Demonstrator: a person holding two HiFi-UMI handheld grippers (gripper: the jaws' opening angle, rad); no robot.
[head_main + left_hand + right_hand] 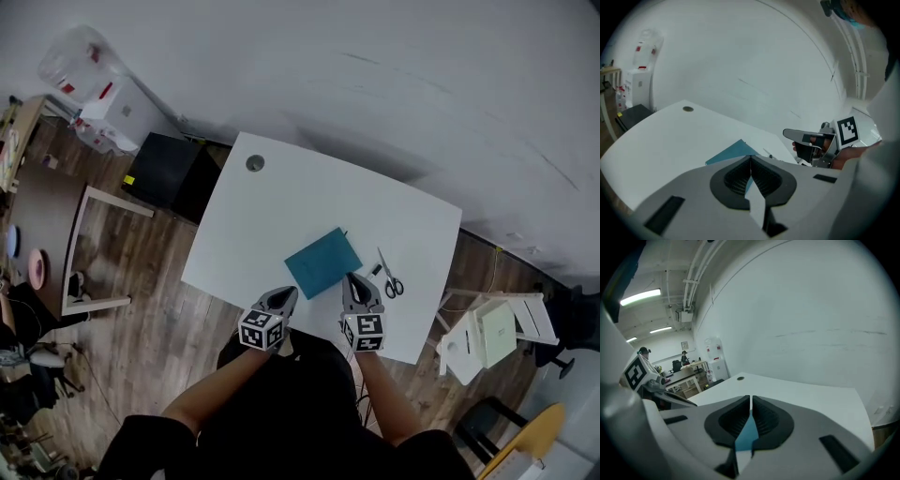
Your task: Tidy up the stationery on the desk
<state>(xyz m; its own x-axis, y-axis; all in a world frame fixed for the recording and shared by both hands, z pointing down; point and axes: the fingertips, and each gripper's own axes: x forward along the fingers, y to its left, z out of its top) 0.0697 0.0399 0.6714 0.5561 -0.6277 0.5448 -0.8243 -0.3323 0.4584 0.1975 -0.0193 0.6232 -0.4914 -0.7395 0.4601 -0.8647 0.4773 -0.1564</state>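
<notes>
Stationery on the bench comes to three pieces, all gathered toward its near right corner. The rest of the white top is bare except for a round cable hole by the far left corner.

The largest piece is a teal notebook. It lies flat and closed, skewed so that its corners, not its sides, face the bench edges. That slant, and the loose scatter beside it, suggest the tidying has not begun.

The left gripper hangs over the near edge, just beside the notebook's near left side. Its jaws are pressed together with nothing between them. The right gripper points at the notebook's near right corner. Its jaws are also closed and empty, with teal showing through the slit beneath them. Whether its tip touches the cover I cannot tell. Both are probably closed because nothing has been chosen yet, and either must spread before it can take anything.

The scissors lie just right of the notebook, closed, with the handles toward the near edge. A small dark piece sits between the scissors and the notebook, too small to name.

Because the notebook lies flush on the top, a grip will likely need a corner or the near edge.
</notes>
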